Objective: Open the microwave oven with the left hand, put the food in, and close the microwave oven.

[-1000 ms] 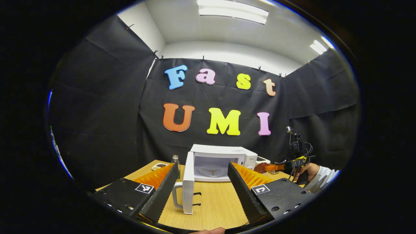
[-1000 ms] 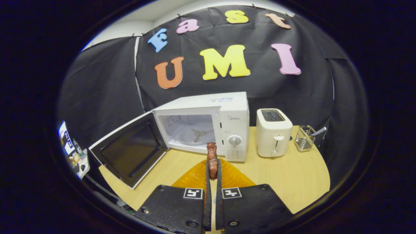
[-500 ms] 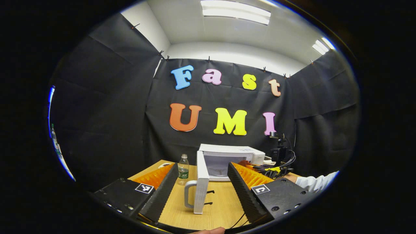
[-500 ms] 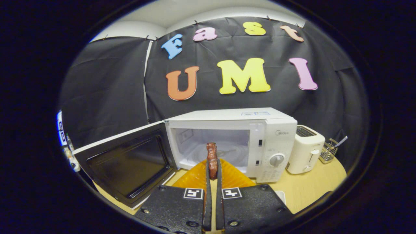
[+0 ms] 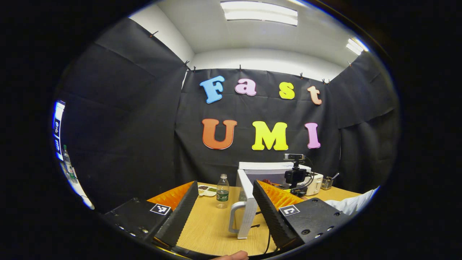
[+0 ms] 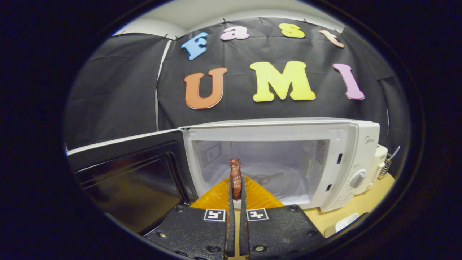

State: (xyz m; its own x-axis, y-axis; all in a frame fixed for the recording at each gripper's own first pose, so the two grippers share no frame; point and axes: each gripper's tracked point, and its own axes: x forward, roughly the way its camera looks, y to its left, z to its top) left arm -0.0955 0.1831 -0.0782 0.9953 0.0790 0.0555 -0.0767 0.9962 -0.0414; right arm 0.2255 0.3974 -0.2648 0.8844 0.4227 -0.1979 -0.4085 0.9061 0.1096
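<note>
Black-draped booth, wooden table [image 5: 209, 227]. White microwave oven [image 6: 346, 162] open, door [image 6: 126, 173] swung wide to the left of the right gripper [image 6: 236, 187]. Right jaws closed on a thin reddish-brown piece of food [image 6: 235, 173], upright, poised just ahead at the cavity mouth. Likely light, soft, perhaps greasy; best pinched low and gently. Left gripper [image 5: 225, 206] spread wide, empty, door handle [image 5: 234, 220] between its jaws, untouched.
</note>
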